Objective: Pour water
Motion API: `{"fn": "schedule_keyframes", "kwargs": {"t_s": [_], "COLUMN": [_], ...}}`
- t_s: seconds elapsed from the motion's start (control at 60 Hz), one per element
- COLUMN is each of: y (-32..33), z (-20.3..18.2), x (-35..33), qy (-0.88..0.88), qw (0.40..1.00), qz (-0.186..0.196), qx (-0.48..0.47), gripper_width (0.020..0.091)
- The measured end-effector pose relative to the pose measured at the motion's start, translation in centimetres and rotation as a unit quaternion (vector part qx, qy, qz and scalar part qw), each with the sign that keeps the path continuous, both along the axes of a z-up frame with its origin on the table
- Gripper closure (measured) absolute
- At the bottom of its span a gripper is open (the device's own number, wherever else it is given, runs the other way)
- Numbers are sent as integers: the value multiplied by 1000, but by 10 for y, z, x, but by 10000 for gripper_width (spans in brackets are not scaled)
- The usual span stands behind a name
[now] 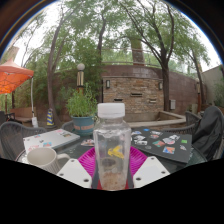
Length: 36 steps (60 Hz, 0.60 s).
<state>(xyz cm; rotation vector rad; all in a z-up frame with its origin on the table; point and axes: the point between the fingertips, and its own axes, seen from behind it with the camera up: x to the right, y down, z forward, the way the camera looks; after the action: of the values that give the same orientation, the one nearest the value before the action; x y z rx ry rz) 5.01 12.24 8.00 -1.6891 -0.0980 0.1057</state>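
- While the bottle (112, 145) stands upright, the gripper (111, 166) clamps its lower body between both pads.
- White cup (44, 158) sits just left, near.

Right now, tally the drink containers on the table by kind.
Bottle, clear plastic with a white cap, standing between the gripper fingers: 1
Cup, white, beside the bottle: 1
Total: 2
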Motion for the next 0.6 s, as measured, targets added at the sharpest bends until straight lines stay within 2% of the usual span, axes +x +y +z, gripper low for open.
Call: {"fn": "schedule_keyframes", "kwargs": {"t_s": [0.1,0.2,0.25,0.283,0.35,0.367,0.6], "y": [2,-2,-5,-9,-22,-25,-87], "z": [0,-2,-11,-18,-12,-10,15], "x": [1,-1,4,6,0,-1,12], "qy": [1,2,-2,-5,-7,-9,-17], "qw": [1000,1000,999,998,997,997,995], "qz": [-2,4,-4,-7,6,8,-7], "qx": [-6,-15,-47,-68,-76,-75,-95], "gripper_width": [682,596,557,497,285,252,266]}}
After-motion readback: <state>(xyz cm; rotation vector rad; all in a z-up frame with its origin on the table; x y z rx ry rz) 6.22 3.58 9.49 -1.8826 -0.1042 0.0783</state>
